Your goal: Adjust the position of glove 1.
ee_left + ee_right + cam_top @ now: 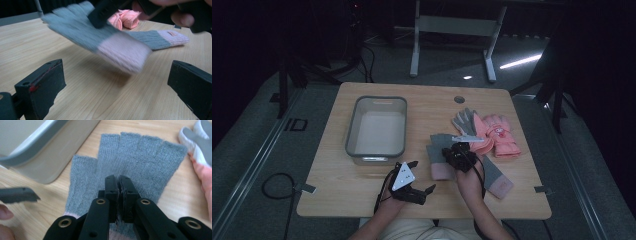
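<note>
Pinched in the closed right gripper (460,150), the grey glove (438,150) hangs just right of the grey bin (353,131), while the open left gripper (421,176) waits empty at lower centre.

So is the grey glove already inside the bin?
No, the right gripper is pinching the grey glove above the wooden table, beside the bin, not in it.

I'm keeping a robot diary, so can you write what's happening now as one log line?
right gripper: shut on grey glove, lifted off table | left gripper: open, holding nothing | bin: nothing inside
</note>
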### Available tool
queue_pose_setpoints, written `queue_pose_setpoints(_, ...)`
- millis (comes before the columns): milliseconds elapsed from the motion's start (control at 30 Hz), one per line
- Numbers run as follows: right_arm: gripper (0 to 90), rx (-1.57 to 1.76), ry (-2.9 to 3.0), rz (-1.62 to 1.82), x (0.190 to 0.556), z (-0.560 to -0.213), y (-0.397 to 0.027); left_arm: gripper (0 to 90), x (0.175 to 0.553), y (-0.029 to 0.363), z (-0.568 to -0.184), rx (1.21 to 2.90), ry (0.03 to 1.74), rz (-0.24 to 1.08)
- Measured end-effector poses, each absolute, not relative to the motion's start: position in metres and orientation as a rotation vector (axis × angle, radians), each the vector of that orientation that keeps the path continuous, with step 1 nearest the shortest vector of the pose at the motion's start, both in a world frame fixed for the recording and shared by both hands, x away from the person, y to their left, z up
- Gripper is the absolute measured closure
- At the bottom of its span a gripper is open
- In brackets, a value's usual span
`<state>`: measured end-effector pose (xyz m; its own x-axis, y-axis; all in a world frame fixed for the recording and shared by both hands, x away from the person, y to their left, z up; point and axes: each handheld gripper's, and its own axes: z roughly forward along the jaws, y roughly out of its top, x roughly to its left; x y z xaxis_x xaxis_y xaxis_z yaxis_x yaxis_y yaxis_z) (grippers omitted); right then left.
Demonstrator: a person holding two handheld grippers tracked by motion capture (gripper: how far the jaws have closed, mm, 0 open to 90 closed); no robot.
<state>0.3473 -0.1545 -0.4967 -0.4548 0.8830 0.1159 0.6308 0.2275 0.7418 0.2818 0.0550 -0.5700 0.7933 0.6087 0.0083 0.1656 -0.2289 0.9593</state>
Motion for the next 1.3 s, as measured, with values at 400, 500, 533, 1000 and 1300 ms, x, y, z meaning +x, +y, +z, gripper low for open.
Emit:
queue_pose_setpoints(400,85.8,1.551,2.152,1.060,0.335,-0.533,-0.156,0.7,0.281,0.055,-0.570,1.783,0.599,0.467)
queue_pose_setpoints(500,85.7,1.571,2.156,1.036,0.338,-0.543,-0.155,0.7,0.281,0.055,-0.570,1.785,0.598,0.467)
queue_pose_setpoints(533,85.4,1.584,2.159,1.031,0.339,-0.547,-0.155,0.7,0.281,0.055,-0.570,1.785,0.597,0.468)
queue_pose_setpoints(1000,60.6,1.523,2.160,1.093,0.340,-0.549,-0.156,0.7,0.281,0.055,-0.570,1.788,0.591,0.465)
queue_pose_setpoints(1300,57.6,1.348,2.227,1.146,0.356,-0.512,-0.188,0.7,0.282,0.055,-0.570,1.790,0.592,0.459)
